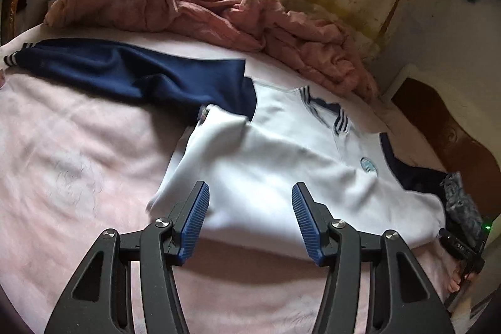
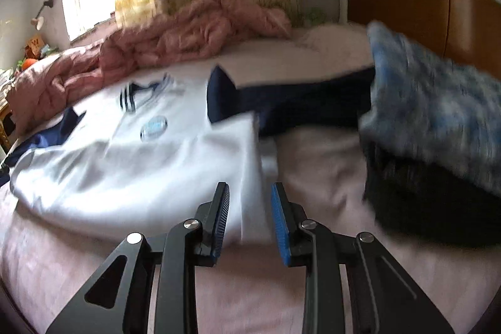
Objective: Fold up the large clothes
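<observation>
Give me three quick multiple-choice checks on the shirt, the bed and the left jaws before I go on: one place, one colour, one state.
1. Where does the crumpled pink quilt lie?
A. beyond the shirt, towards the window
B. on top of the shirt
C. on the floor

2. What colour are the sleeves of the white shirt?
A. red
B. navy blue
C. green

3. How do the jaws of the left gripper stand?
A. shut on the shirt's hem
B. shut on the quilt
C. open, nothing between them

Answers:
1 A: it is heaped behind the shirt, under the window.
2 B: both spread sleeves are dark blue.
3 C: a clear gap shows between the blue pads.
</observation>
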The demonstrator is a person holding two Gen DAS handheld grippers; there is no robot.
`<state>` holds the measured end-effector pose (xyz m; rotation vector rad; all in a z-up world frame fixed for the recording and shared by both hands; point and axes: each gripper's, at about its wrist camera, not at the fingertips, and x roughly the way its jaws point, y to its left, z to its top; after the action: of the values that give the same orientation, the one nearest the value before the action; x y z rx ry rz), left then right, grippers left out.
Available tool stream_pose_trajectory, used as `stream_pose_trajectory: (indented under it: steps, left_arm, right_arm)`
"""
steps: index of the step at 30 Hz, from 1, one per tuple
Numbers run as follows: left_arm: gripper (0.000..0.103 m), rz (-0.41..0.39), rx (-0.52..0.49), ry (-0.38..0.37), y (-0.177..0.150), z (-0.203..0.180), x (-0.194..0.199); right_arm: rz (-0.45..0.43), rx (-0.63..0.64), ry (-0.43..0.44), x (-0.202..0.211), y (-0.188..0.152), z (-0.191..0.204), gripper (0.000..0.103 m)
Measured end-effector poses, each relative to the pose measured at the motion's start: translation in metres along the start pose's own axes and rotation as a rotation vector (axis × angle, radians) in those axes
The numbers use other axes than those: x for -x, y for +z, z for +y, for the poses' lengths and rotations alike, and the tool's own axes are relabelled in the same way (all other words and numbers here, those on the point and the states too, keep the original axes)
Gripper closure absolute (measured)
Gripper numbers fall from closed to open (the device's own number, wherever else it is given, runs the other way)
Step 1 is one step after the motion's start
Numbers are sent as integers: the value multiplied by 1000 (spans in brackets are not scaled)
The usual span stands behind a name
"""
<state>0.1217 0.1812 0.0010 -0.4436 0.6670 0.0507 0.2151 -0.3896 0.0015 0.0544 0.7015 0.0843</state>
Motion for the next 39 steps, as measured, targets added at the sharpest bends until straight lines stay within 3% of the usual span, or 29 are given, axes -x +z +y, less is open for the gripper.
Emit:
stream_pose_trajectory:
  steps: [3, 6, 7, 8, 10, 12, 14, 19, 21, 24, 27, 28, 29, 31, 33, 34, 35, 37, 39]
  left_arm:
    - [50, -7, -38, 107, -5, 2, -3]
    - [50, 57, -78, 161, -8, 4, -25]
    - [50, 67, -102, 191, -10, 5, -31]
    - [50, 73, -127, 250, -13, 5, -36]
    - [51, 111, -129, 331, -16, 12, -46]
    - [51, 122, -68, 313, -16, 24, -46]
    - [52, 107, -40, 309, -15, 28, -42]
    - [54, 31, -104, 281, -13, 14, -25]
    - [54, -18, -149, 232, -11, 4, -10]
    - [53, -123, -181, 196, -5, -8, 12]
    - [45, -198, -229, 165, -6, -22, 28]
    - [35, -219, -242, 161, -6, -26, 31]
    - [26, -235, -252, 154, -8, -32, 32]
    - [25, -252, -259, 74, -11, -39, 35]
    - [18, -277, -265, 25, -15, -46, 40]
    - [9, -298, -273, 33, -17, -51, 41]
    - [2, -319, -285, 47, -19, -55, 42]
    - [0, -347, -323, 61, -24, -64, 43]
    - [0, -347, -361, 51, -27, -70, 43]
  right_arm:
    - [81, -11, -12, -13, -17, -5, 74]
    - [131, 29, -18, -27, -20, -4, 74]
    - [134, 40, -57, -32, -20, -3, 75]
    - [136, 42, -89, -35, -19, -3, 89]
    - [93, -18, -157, -29, -17, -9, 93]
    - [8, -85, -140, -7, -11, -14, 93]
    - [-16, -61, -115, 5, -5, -12, 94]
    - [130, -100, -143, -29, -19, -26, 94]
    - [100, -104, -133, -19, -16, -27, 94]
    - [-25, -64, -235, 10, -8, -24, 94]
    - [-22, -132, -99, 21, -5, -34, 94]
    - [2, -152, -33, 17, -7, -36, 93]
    - [15, -153, -15, 14, -8, -37, 93]
    - [21, -133, -17, 9, -12, -29, 93]
    - [-3, -87, -1, 11, -15, -15, 87]
    - [-20, -70, 20, 14, -16, -7, 78]
    - [-37, -67, 54, 12, -17, 4, 52]
    - [-75, -34, 145, 16, -22, 17, 10]
    - [-139, 29, 126, 24, -26, 32, 9]
